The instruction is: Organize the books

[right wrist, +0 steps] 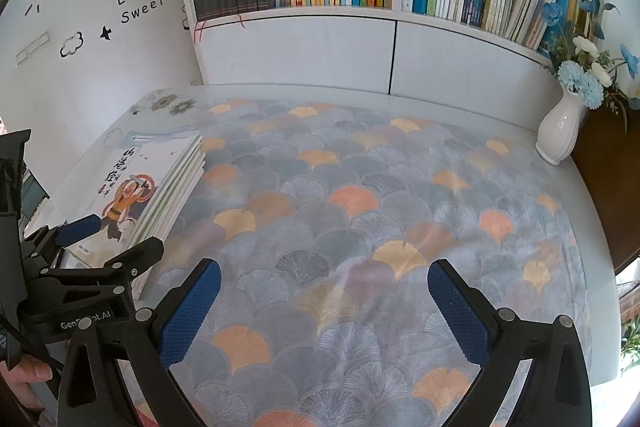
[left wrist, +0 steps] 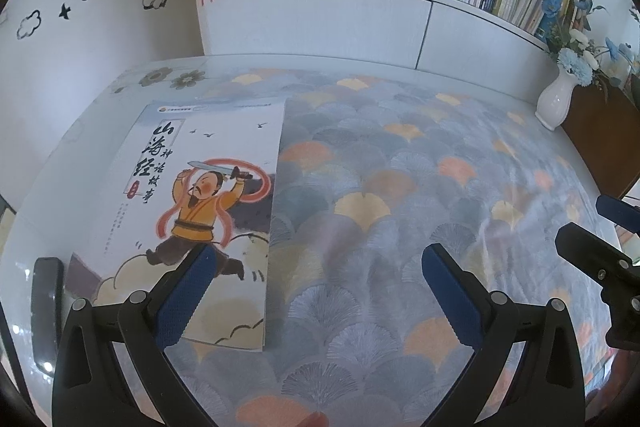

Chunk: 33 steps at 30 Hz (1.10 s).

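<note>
Several thin picture books (right wrist: 160, 187) stacked flat at table's (right wrist: 360, 187) left edge, top cover showing sword-waving figure in orange. Left gripper (left wrist: 316, 291) spread wide above stack's near corner; right gripper (right wrist: 324, 307) likewise gaping, empty.

wall (right wrist: 100, 75): white, cloud decals | bookcase (right wrist: 296, 47): white | tablecloth (right wrist: 360, 207): fan-patterned

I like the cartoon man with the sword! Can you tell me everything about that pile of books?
The pile of books holds several thin paperbacks lying flat and neatly stacked at the table's left edge. The white top cover shows a man in orange swinging a sword, with black Chinese writing. The left gripper hovers open over its near end; touching is unclear.
</note>
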Each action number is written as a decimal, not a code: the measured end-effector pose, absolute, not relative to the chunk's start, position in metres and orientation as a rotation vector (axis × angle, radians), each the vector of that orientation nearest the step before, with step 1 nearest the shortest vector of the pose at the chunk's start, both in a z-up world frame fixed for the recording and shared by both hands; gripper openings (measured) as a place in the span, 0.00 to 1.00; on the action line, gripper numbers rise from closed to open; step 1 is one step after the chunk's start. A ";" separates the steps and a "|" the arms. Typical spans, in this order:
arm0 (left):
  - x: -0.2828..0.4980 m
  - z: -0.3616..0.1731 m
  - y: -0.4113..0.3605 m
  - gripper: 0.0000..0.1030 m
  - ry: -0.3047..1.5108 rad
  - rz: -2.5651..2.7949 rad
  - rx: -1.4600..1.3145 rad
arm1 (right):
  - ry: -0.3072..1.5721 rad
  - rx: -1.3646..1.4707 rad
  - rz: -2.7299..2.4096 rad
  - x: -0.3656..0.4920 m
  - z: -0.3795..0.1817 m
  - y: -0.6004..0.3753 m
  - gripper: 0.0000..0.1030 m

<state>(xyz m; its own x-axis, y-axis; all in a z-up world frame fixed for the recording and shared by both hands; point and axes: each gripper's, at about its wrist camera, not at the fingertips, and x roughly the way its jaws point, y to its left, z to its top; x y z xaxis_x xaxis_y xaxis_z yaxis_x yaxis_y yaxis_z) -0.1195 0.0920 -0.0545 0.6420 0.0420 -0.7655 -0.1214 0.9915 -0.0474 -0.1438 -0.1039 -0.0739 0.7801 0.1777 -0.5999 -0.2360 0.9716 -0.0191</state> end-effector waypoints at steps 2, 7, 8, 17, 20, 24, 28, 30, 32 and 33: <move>-0.119 -0.055 0.091 0.99 0.872 0.092 -0.099 | 0.640 -0.095 0.224 -0.144 -0.074 -0.104 1.00; -0.118 -0.055 0.091 0.99 0.876 0.084 -0.109 | 0.640 -0.093 0.227 -0.144 -0.074 -0.104 1.00; -0.118 -0.056 0.091 0.99 0.877 0.080 -0.116 | 0.641 -0.090 0.232 -0.144 -0.074 -0.104 1.00; -0.117 -0.057 0.089 0.99 0.876 0.083 -0.108 | 0.649 -0.083 0.234 -0.141 -0.077 -0.104 1.00; -0.115 -0.057 0.087 0.99 0.874 0.078 -0.104 | 0.653 -0.083 0.231 -0.140 -0.078 -0.104 1.00; -0.115 -0.058 0.086 0.99 0.873 0.072 -0.102 | 0.662 -0.086 0.230 -0.138 -0.079 -0.103 1.00; -0.116 -0.057 0.084 0.99 0.865 0.078 -0.088 | 0.668 -0.089 0.230 -0.138 -0.080 -0.103 1.00; -0.116 -0.056 0.083 0.99 0.862 0.082 -0.085 | 0.670 -0.090 0.230 -0.138 -0.080 -0.103 1.00; -0.116 -0.056 0.083 0.99 0.863 0.081 -0.088 | 0.669 -0.088 0.230 -0.138 -0.080 -0.104 1.00; -0.116 -0.057 0.083 0.99 0.864 0.081 -0.090 | 0.669 -0.089 0.230 -0.138 -0.080 -0.104 1.00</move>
